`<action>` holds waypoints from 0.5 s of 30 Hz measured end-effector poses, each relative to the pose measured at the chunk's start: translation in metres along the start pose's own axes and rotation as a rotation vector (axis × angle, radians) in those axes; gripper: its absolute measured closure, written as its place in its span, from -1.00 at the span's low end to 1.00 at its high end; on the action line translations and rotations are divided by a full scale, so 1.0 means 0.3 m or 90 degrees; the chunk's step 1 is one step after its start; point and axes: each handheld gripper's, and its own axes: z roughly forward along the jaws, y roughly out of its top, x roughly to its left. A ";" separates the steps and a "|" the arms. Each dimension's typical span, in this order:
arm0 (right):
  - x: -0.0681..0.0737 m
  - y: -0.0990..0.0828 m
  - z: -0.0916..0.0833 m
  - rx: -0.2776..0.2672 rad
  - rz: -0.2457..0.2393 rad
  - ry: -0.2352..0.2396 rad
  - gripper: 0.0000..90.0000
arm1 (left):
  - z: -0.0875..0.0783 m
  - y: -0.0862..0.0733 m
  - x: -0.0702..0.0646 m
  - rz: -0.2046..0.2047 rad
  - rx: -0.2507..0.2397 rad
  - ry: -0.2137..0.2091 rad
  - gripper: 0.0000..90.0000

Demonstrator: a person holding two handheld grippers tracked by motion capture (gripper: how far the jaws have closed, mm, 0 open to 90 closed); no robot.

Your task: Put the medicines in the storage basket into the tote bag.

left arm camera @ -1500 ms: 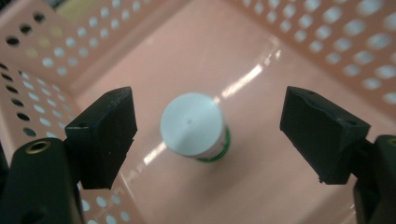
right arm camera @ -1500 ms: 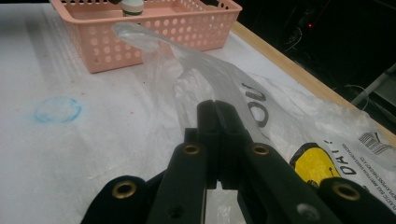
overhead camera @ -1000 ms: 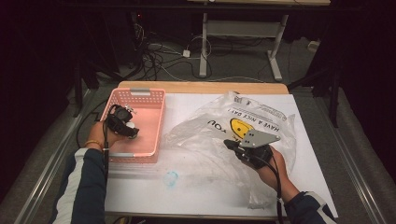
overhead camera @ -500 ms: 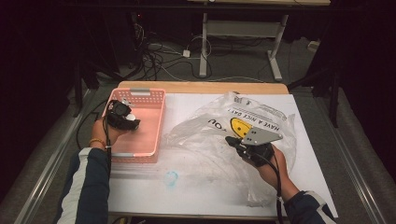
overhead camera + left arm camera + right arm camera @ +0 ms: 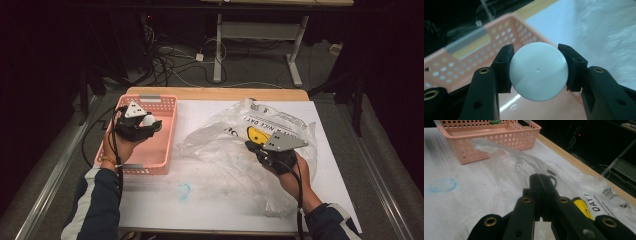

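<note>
Moved: left gripper point(image 5: 152, 123) rose over pink basket point(image 5: 165, 102), near table's left edge.
Left fingers: grasping white ball point(image 5: 538, 71).
Right gripper point(image 5: 540, 177): clenched on plastic bag point(image 5: 225, 150), rightward of ball.

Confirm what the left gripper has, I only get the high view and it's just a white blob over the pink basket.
Observer: A smooth white ball, clamped between the left gripper pads on both sides.
Operator: Anything else in the basket?
Observer: Yes, the right gripper view catches a green-topped item at the far wall of the pink basket.
Operator: Right gripper holding the bag?
Observer: Its jaws are shut tight on the clear plastic bag; the right gripper pinches a film fold.
</note>
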 end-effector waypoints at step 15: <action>-0.060 0.065 0.000 -0.026 0.024 -0.072 1.00 | -0.117 0.140 -0.314 0.144 -0.167 -0.099 0.06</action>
